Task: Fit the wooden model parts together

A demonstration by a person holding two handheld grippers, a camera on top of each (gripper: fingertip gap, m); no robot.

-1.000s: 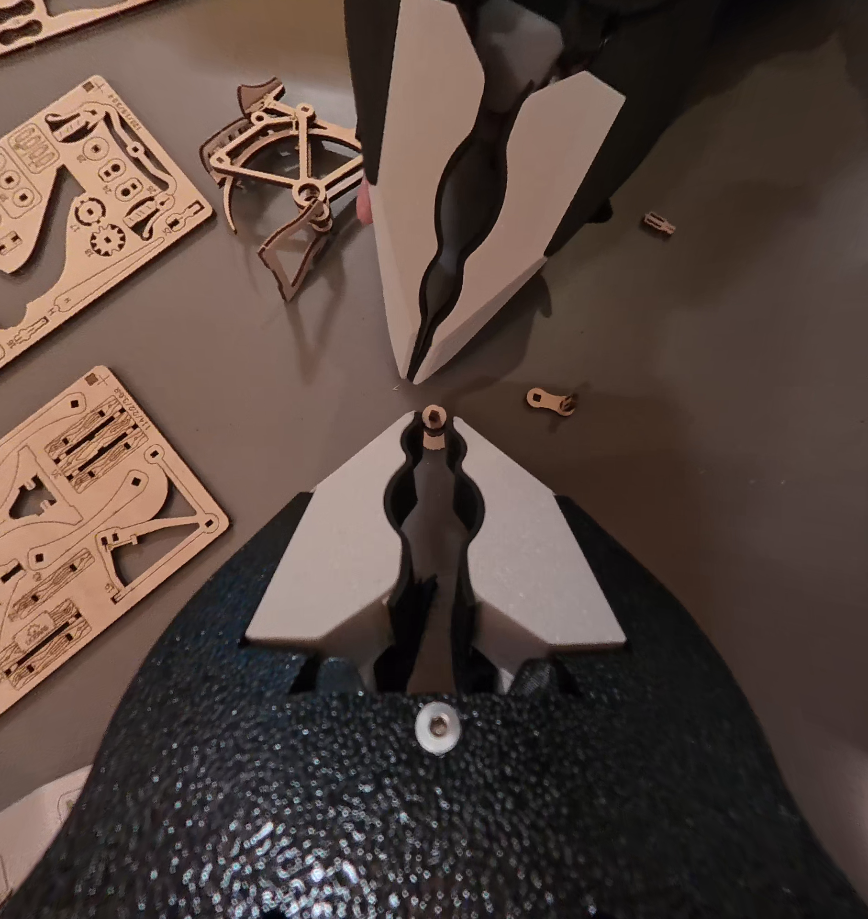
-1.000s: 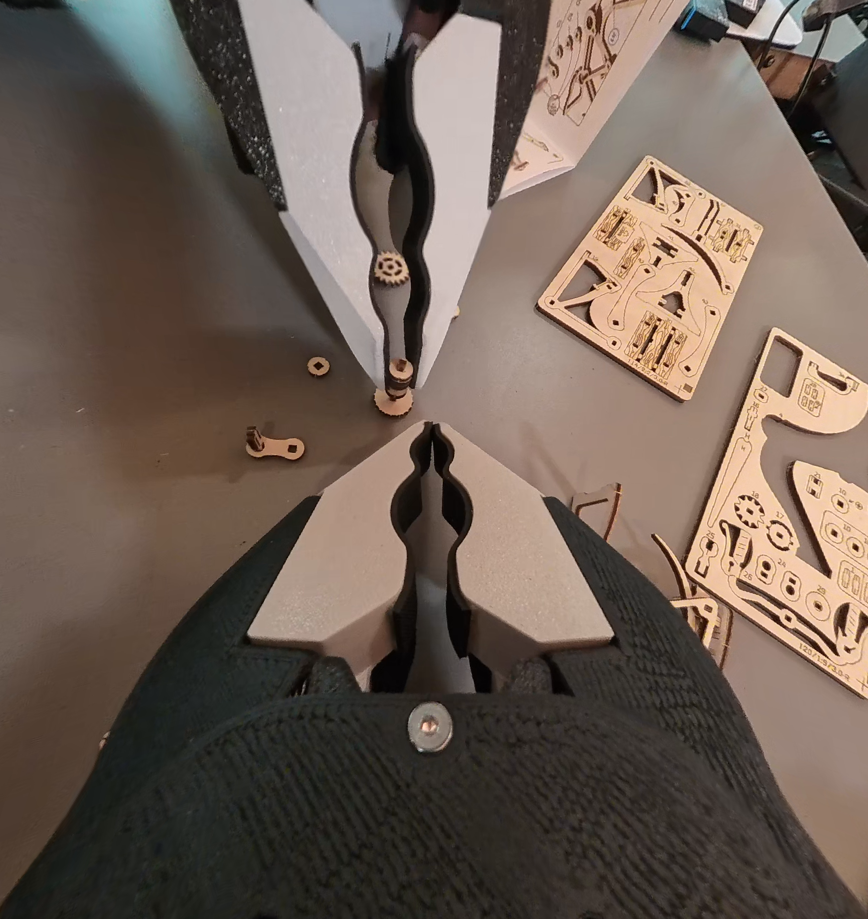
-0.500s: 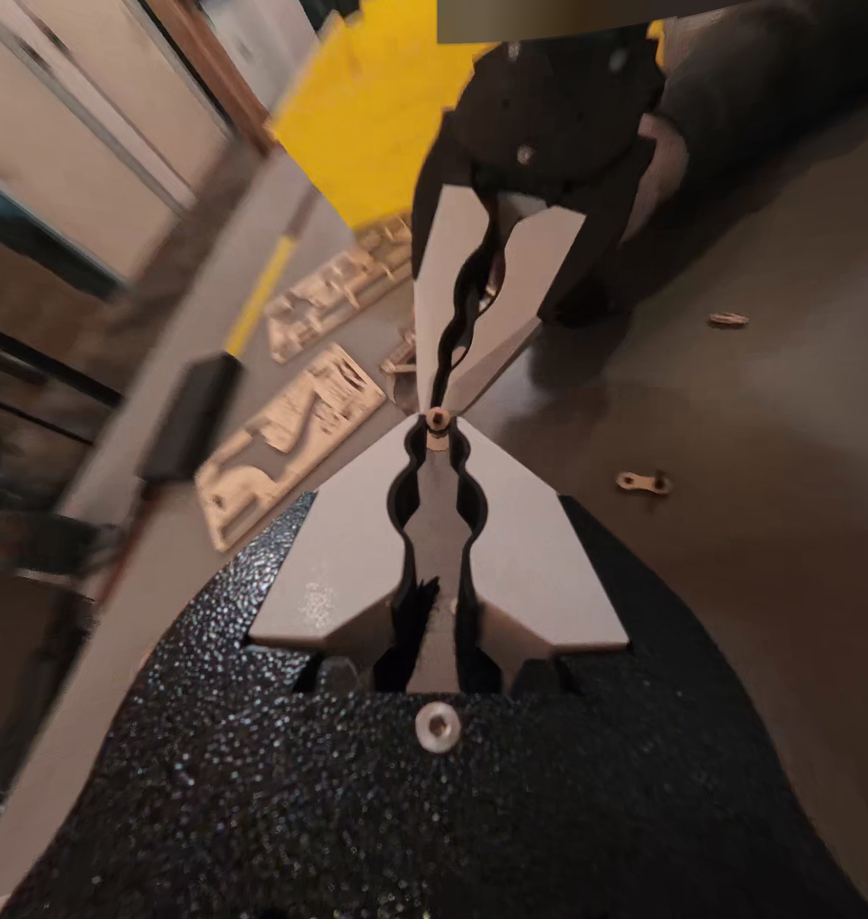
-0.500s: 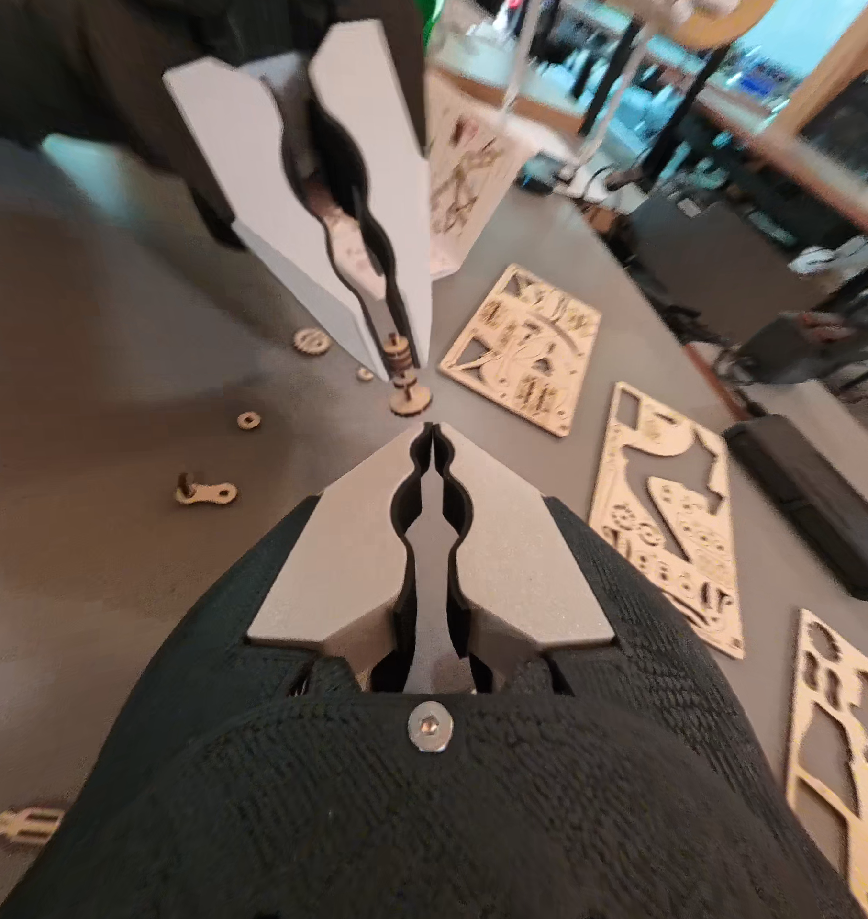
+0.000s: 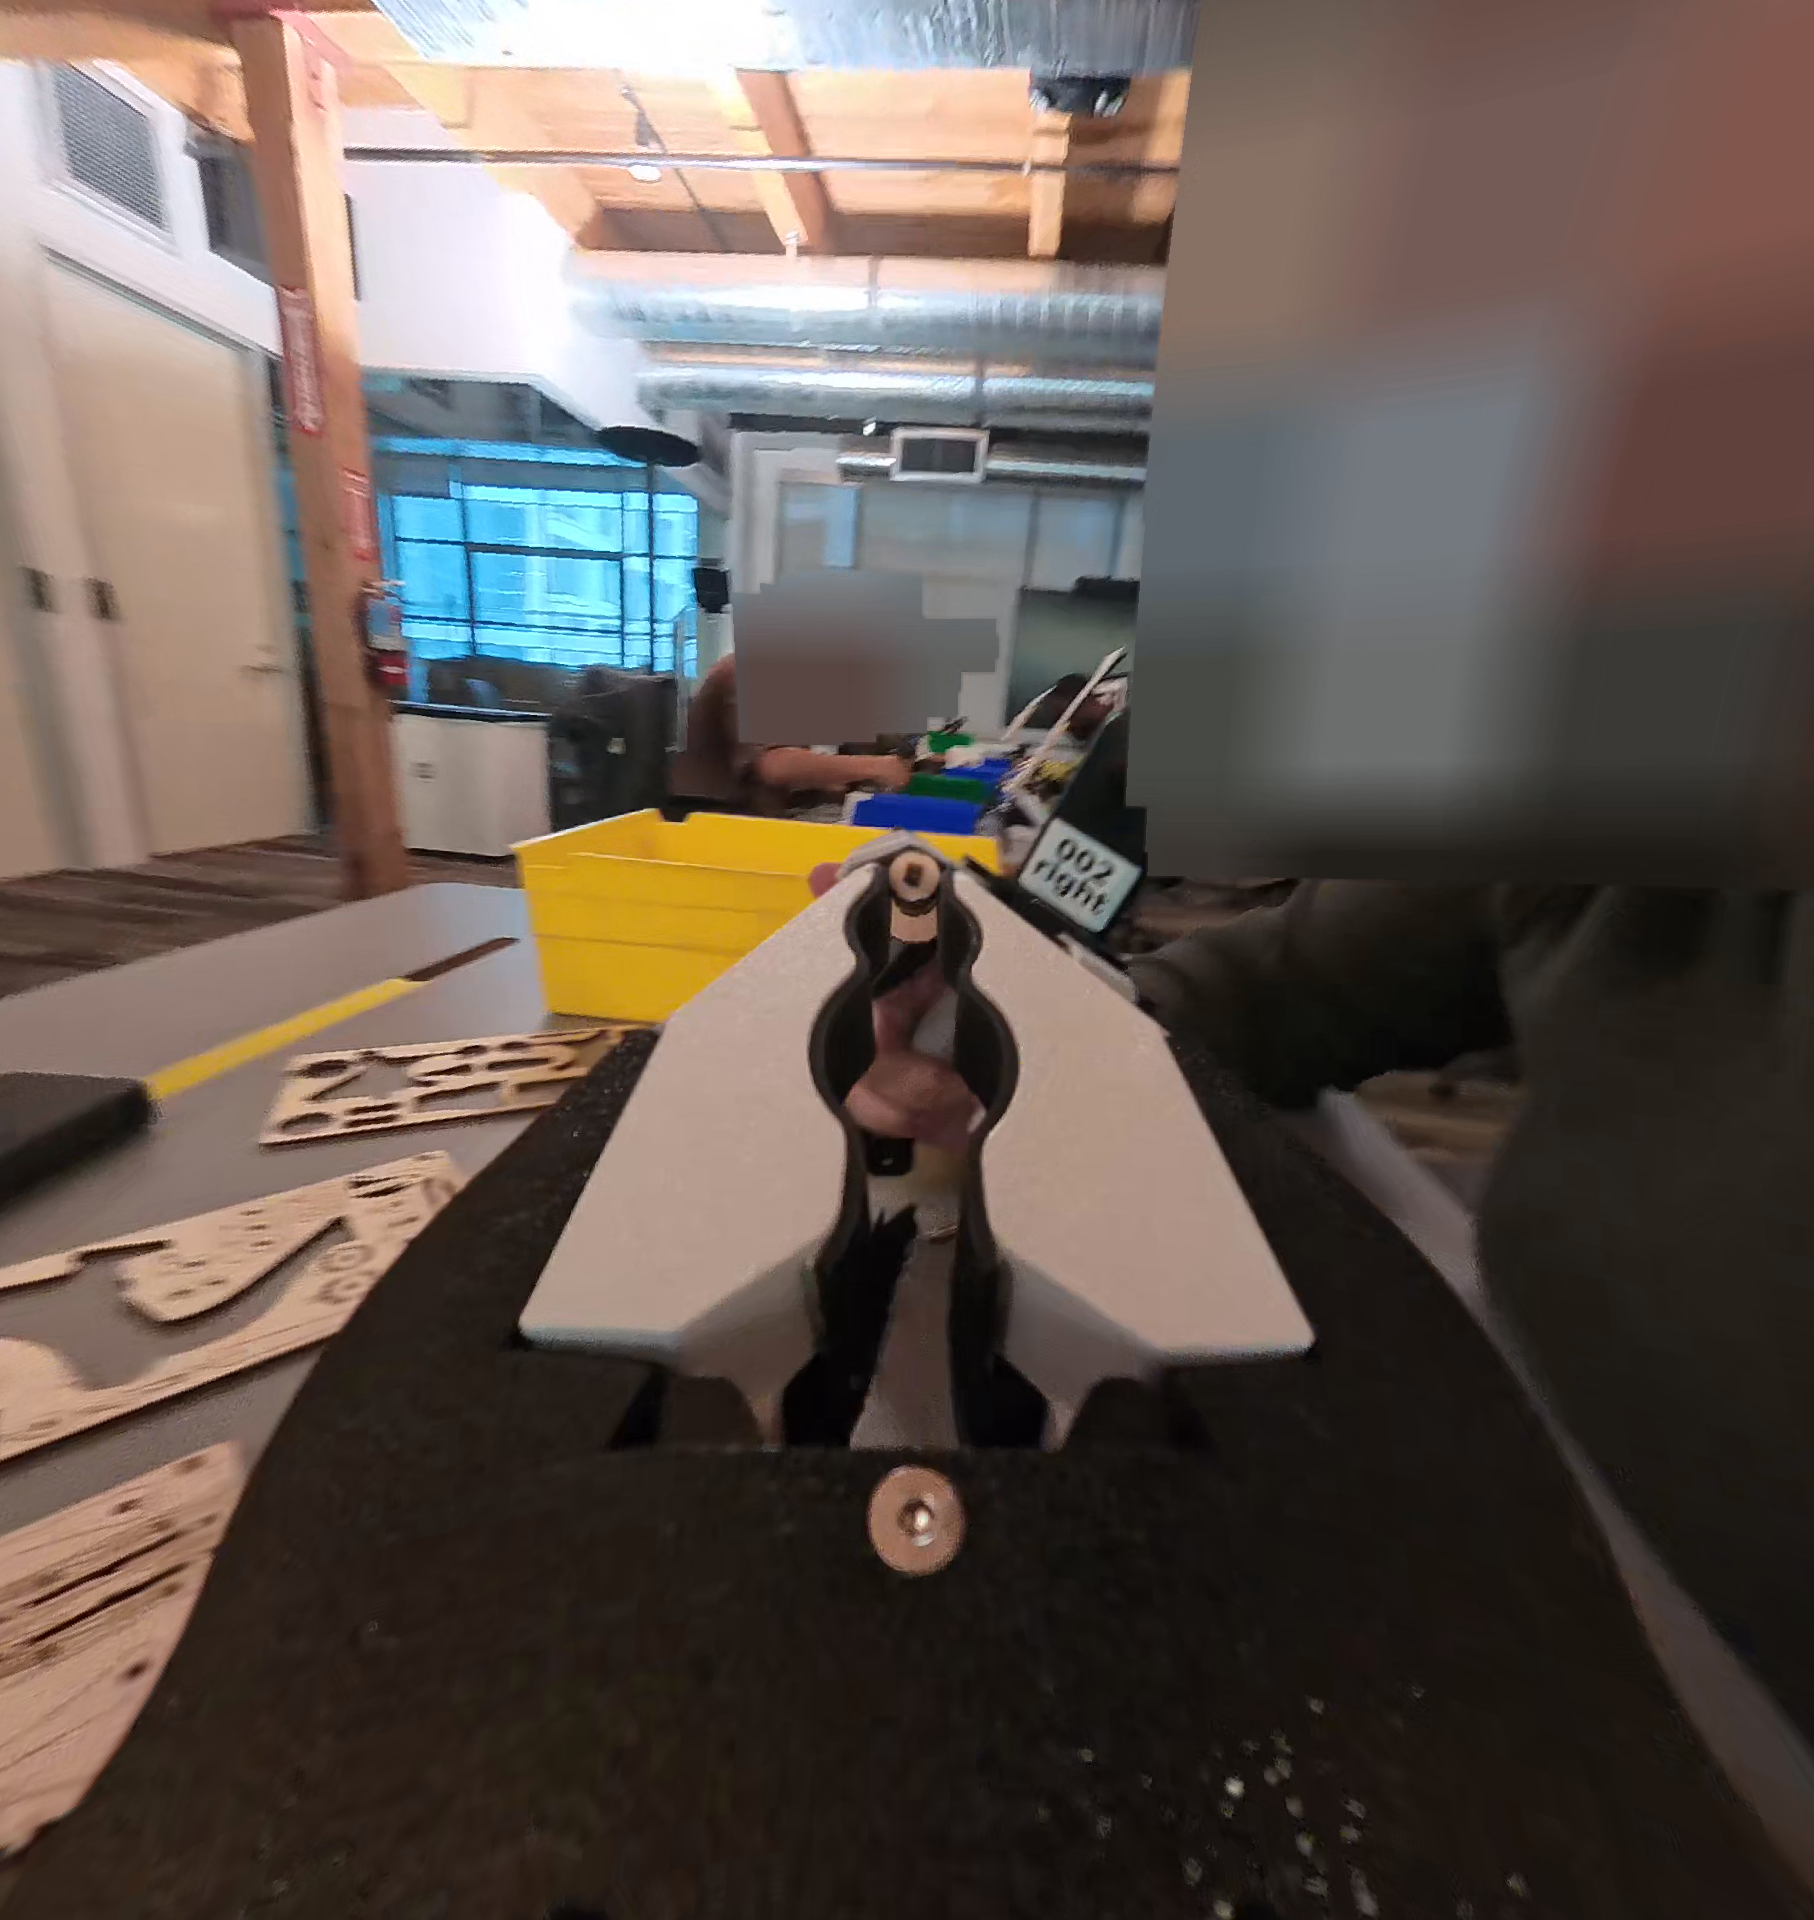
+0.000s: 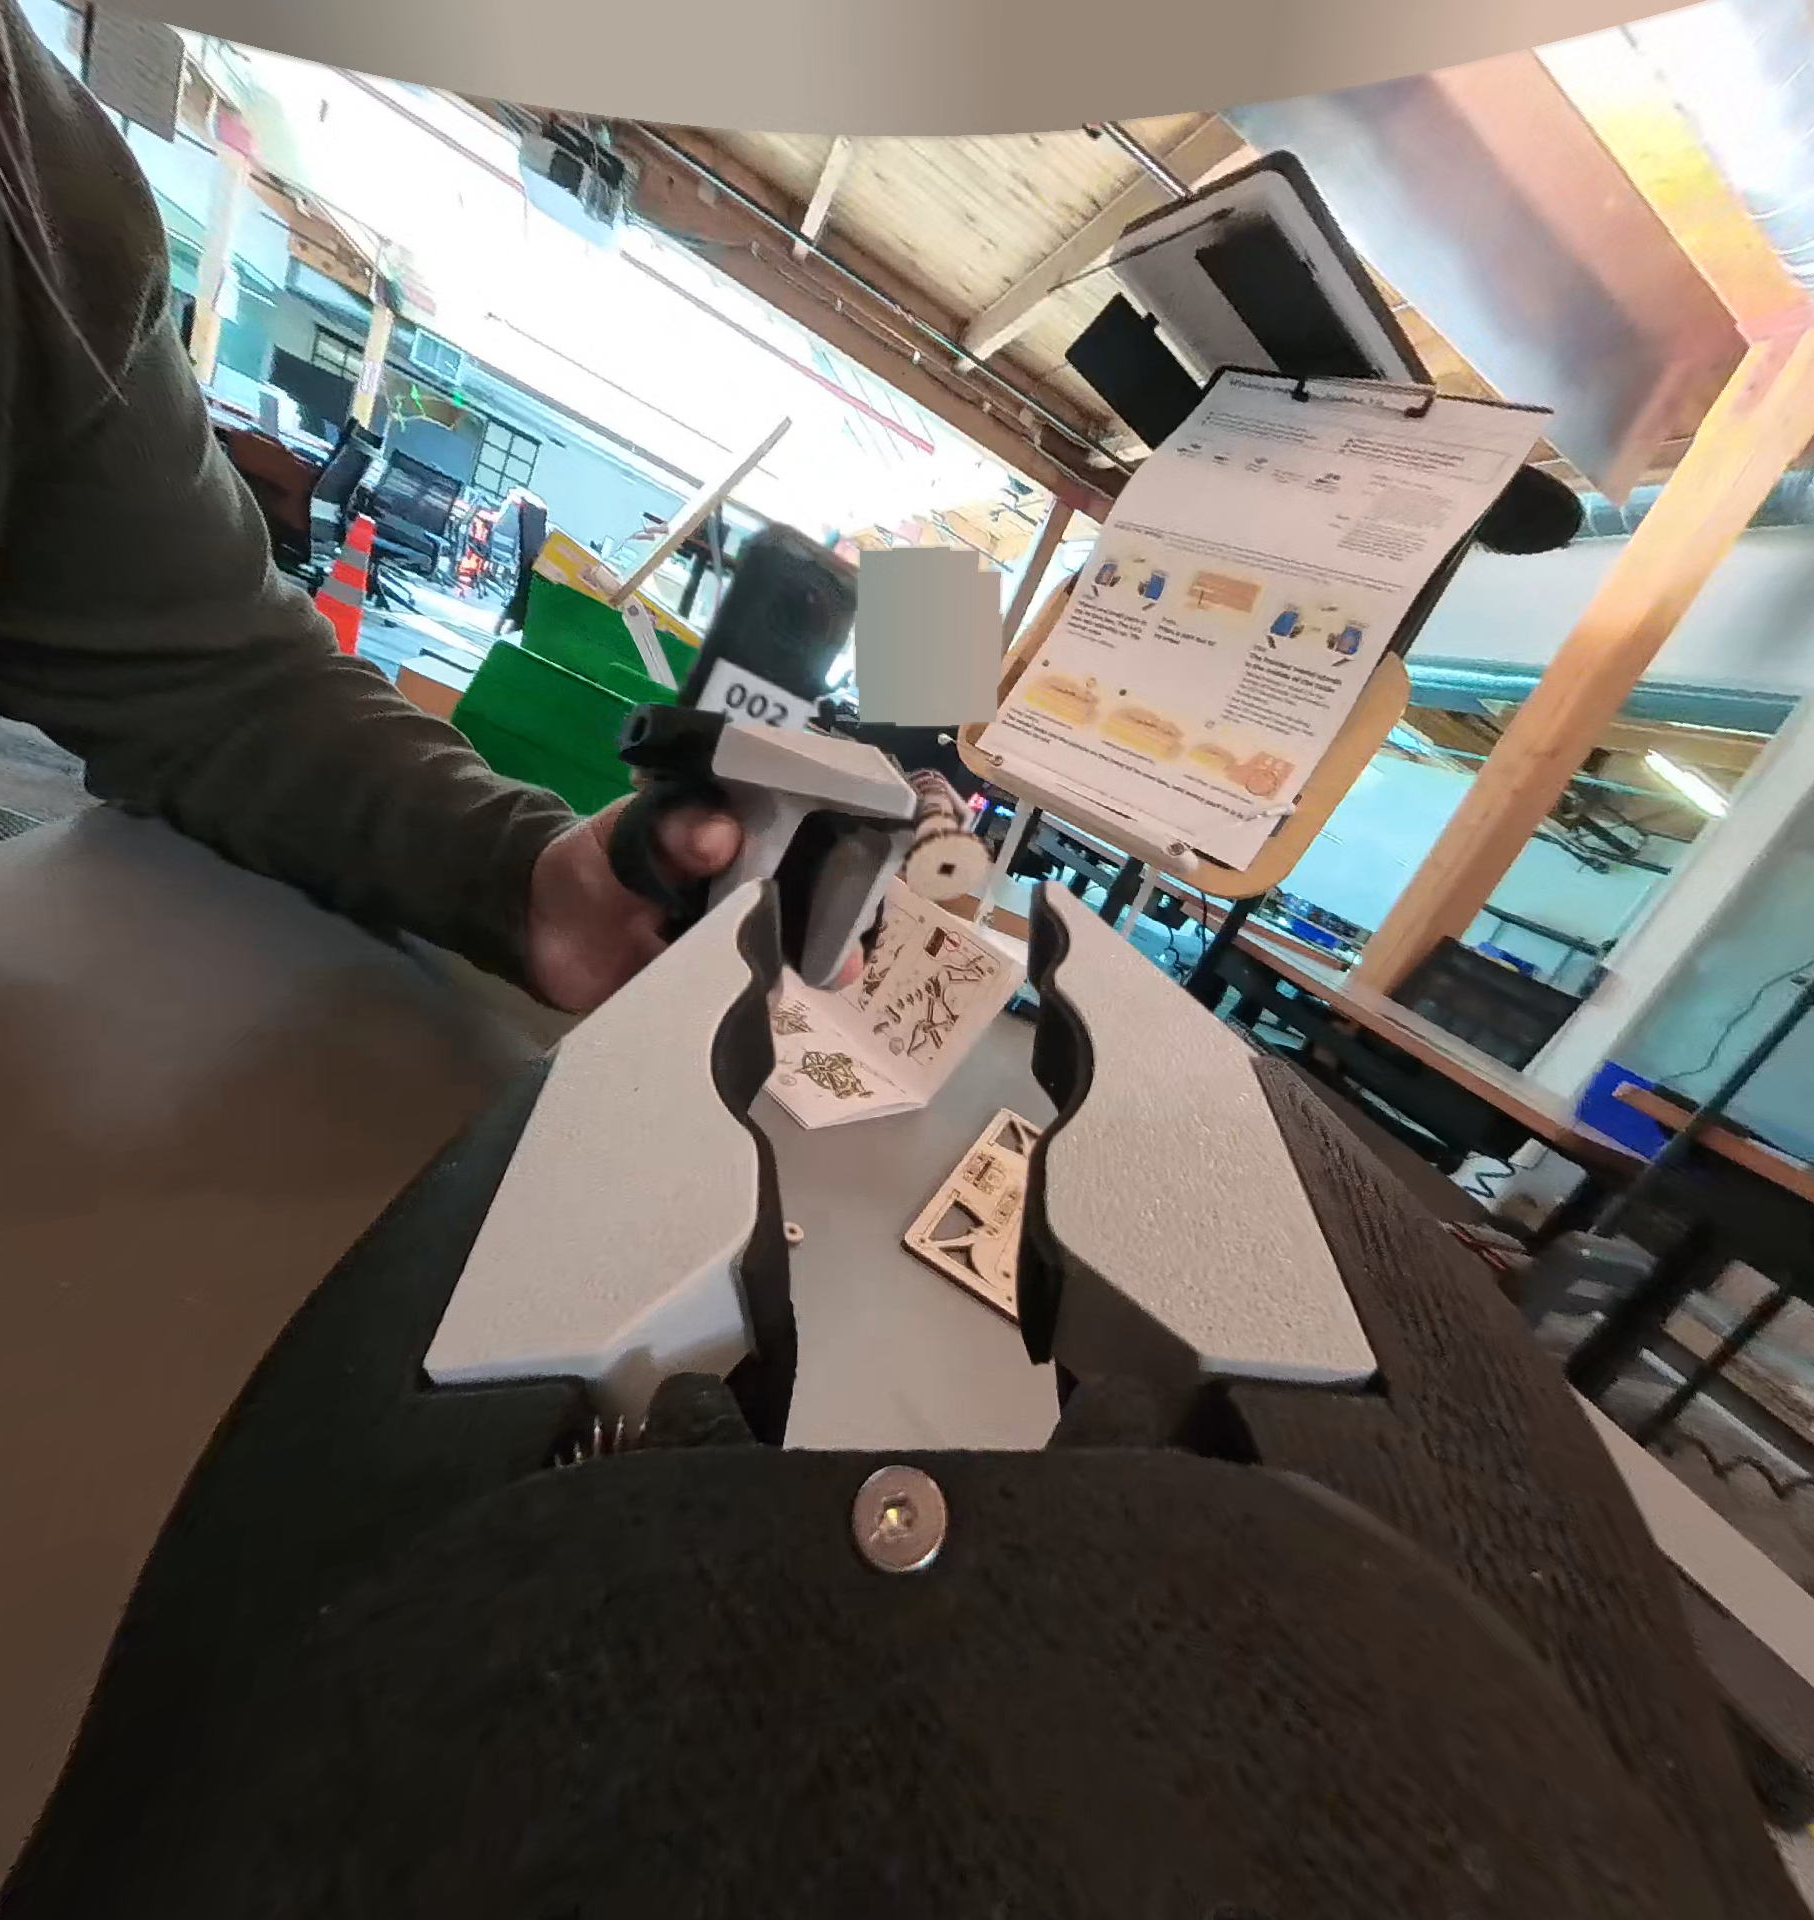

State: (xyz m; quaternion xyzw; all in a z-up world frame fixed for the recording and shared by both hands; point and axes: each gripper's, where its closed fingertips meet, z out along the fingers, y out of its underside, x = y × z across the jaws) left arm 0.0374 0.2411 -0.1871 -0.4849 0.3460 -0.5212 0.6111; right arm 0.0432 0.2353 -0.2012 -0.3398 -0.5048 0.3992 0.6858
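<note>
My left gripper (image 5: 911, 881) is shut on a small wooden axle part (image 5: 913, 906) at its fingertips and is held up in the air, level with the room. In the right wrist view the left gripper (image 6: 908, 831) shows in a person's hand (image 6: 591, 914), with the stacked wooden gear part (image 6: 942, 864) sticking out of its tip. My right gripper (image 6: 898, 935) is open and empty. Its jaws stand wide apart, just below and in front of that gear part, not touching it.
Laser-cut wooden sheets (image 5: 435, 1081) (image 5: 186, 1278) lie on the grey table (image 5: 290, 966) at the left, another sheet (image 6: 976, 1216) and an open booklet (image 6: 882, 1029) beyond the right gripper. A yellow bin (image 5: 674, 914), a black flat object (image 5: 30, 1122) and an instruction page on a stand (image 6: 1246, 623) are near. Less than 4 cm separates the two grippers' tips.
Both grippers have lifted from the table and tilted up to face the room. The right gripper has gone from shut to open. The left still holds the wooden part.
</note>
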